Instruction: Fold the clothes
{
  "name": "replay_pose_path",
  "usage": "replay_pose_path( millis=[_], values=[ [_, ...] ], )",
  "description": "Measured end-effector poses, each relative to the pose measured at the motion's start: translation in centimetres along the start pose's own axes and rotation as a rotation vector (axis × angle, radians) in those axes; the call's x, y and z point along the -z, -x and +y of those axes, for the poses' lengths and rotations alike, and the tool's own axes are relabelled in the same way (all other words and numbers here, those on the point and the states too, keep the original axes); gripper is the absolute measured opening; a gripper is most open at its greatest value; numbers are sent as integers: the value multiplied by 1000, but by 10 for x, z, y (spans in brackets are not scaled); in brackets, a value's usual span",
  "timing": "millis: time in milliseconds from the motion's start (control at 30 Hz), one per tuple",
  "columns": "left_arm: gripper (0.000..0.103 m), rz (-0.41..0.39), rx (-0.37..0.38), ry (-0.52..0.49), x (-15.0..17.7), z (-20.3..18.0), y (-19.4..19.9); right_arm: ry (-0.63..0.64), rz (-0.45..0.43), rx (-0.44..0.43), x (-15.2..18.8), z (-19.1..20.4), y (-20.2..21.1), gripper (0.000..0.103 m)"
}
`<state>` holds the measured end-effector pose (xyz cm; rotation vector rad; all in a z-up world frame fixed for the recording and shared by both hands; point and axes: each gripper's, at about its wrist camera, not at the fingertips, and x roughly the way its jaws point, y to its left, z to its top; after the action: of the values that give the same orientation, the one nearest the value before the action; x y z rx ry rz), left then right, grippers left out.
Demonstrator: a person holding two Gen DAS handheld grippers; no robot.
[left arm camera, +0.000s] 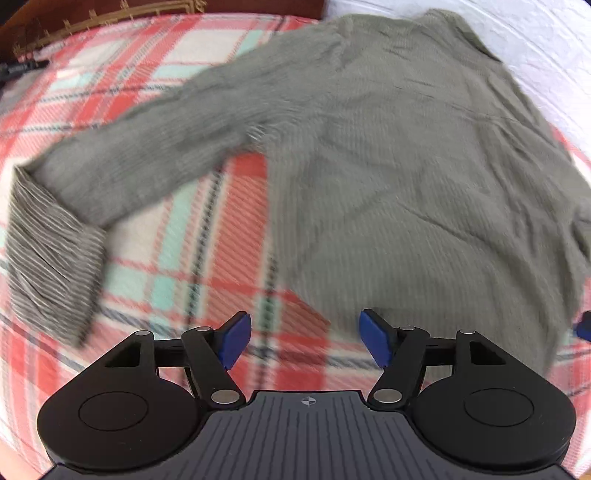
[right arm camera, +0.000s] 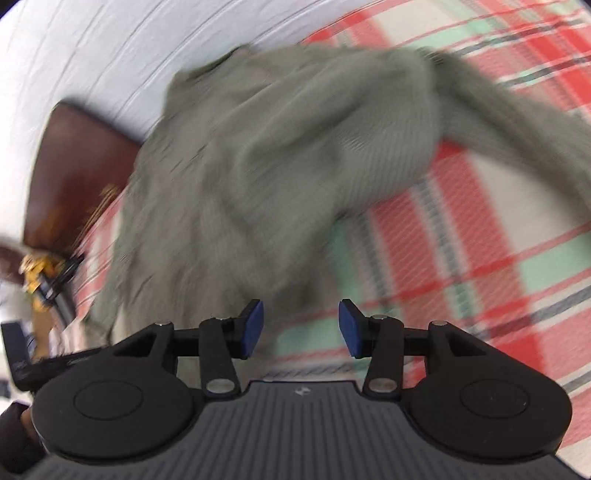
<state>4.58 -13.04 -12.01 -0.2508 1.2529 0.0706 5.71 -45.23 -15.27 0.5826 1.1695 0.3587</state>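
A grey-green ribbed sweater (left arm camera: 399, 155) lies spread on a red, white and mint plaid blanket (left arm camera: 207, 266). One sleeve (left arm camera: 122, 166) stretches to the left and ends in a ribbed cuff (left arm camera: 48, 251). My left gripper (left arm camera: 306, 341) hovers open just before the sweater's bottom hem, nothing between its blue pads. In the right wrist view the same sweater (right arm camera: 258, 177) lies rumpled, a sleeve (right arm camera: 517, 122) trailing to the upper right. My right gripper (right arm camera: 301, 328) is open at the sweater's near edge, holding nothing. Both views are motion-blurred.
A white wall (left arm camera: 498, 33) runs behind the bed. A dark wooden headboard with gold trim (left arm camera: 110, 14) stands at the far left. In the right wrist view a brown wooden panel (right arm camera: 77, 170) and a yellow object (right arm camera: 40, 273) sit at the left. The other gripper's blue tip (left arm camera: 584, 325) shows at the right edge.
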Motion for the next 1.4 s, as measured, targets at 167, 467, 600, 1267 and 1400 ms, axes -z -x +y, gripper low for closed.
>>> replay_pose_path(
  millis=[167,467,600,1267,1400],
  values=[
    [80,4,55,22,9,-11,-4,-12,32,-49,9,13,-17,59],
    [7,-55,64,24,11,-16,12,8,39,-102,11,37,-24,11],
    [3,-92,53,18,9,-17,24,62,-8,-172,3,52,5,9],
    [4,-241,-19,15,-103,-35,18,238,-133,-108,-126,116,-11,8],
    [10,-225,-32,13,-128,-35,3,246,-102,-28,-149,117,-45,8]
  ],
)
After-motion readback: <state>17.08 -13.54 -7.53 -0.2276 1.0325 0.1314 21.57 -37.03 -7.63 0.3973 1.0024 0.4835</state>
